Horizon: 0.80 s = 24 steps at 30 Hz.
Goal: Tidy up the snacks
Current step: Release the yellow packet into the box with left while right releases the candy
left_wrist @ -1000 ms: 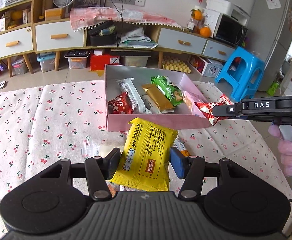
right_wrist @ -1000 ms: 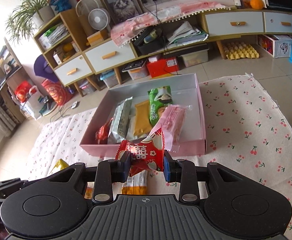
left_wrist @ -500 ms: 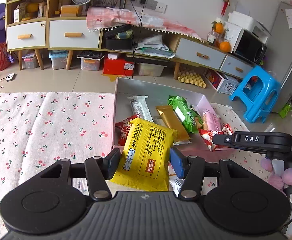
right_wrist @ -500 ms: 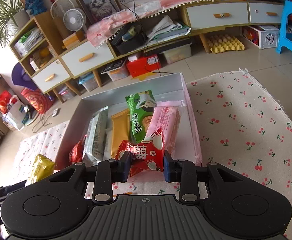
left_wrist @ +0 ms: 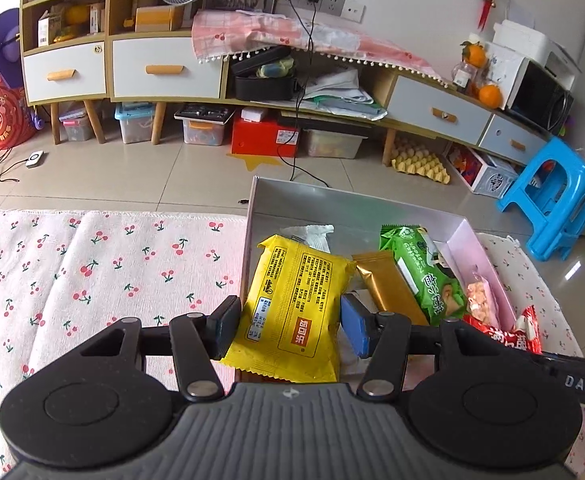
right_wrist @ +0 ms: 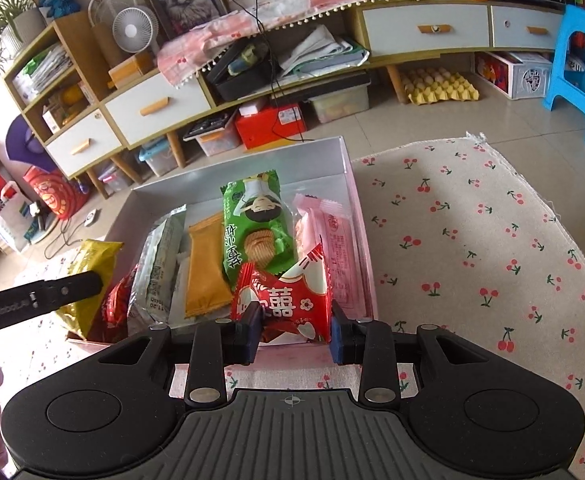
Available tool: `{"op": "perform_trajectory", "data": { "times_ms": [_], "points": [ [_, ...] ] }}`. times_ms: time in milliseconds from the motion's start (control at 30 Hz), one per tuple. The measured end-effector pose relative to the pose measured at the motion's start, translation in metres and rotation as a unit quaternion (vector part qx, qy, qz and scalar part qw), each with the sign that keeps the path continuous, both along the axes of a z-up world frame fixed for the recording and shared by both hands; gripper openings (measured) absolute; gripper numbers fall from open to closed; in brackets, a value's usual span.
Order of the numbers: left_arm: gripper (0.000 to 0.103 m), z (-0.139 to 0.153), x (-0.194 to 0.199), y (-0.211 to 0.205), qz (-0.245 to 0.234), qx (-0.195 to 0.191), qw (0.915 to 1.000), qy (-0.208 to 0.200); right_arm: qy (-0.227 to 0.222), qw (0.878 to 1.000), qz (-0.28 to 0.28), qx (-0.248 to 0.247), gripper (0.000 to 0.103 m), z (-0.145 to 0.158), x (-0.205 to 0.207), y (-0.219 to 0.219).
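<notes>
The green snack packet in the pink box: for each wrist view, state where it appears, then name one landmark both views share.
Left wrist view: green snack packet lies right of centre, between gold packet and pink packet.
Right wrist view: green snack packet at centre, upright.
Shared landmark: blue stool.

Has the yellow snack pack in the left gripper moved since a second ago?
Yes. The yellow snack pack, clamped in the left gripper, was in front of the pink box's near wall; now it hangs over the box's left interior.
</notes>
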<state>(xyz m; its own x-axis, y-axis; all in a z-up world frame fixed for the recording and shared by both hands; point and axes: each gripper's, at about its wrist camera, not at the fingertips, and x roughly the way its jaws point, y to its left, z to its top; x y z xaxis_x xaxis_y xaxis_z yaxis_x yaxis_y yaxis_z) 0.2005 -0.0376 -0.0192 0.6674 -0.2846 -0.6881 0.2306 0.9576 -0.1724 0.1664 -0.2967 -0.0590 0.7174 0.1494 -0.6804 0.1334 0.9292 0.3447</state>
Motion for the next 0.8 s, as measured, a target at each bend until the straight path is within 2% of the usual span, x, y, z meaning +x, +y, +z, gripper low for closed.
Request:
{"op": "perform_trajectory", "data": {
  "times_ms": [133,367,400,467,800],
  "points": [
    [0.051,0.002,0.01,-0.004,0.006,0.002,0.9999,-0.008,-0.001,0.999,-0.002,0.032,0.035,0.001,0.003,-0.004],
    [0.053,0.001,0.018,-0.012,0.009,0.017,0.9996,-0.02,-0.02,0.998,-0.004,0.053,0.058,0.008,0.001,-0.008],
    [0.056,0.001,0.016,-0.012,0.011,0.02,0.9995,-0.022,-0.023,0.998,-0.003,0.057,0.06,0.009,0.0,-0.008],
    [0.067,0.003,0.015,-0.012,0.015,0.022,0.9993,-0.025,-0.027,0.998,-0.003,0.058,0.066,0.01,-0.001,-0.009],
    [0.079,0.017,0.004,-0.006,0.014,0.039,0.9986,-0.032,-0.03,0.998,0.007,0.05,0.075,0.02,-0.003,-0.005]
  ]
}}
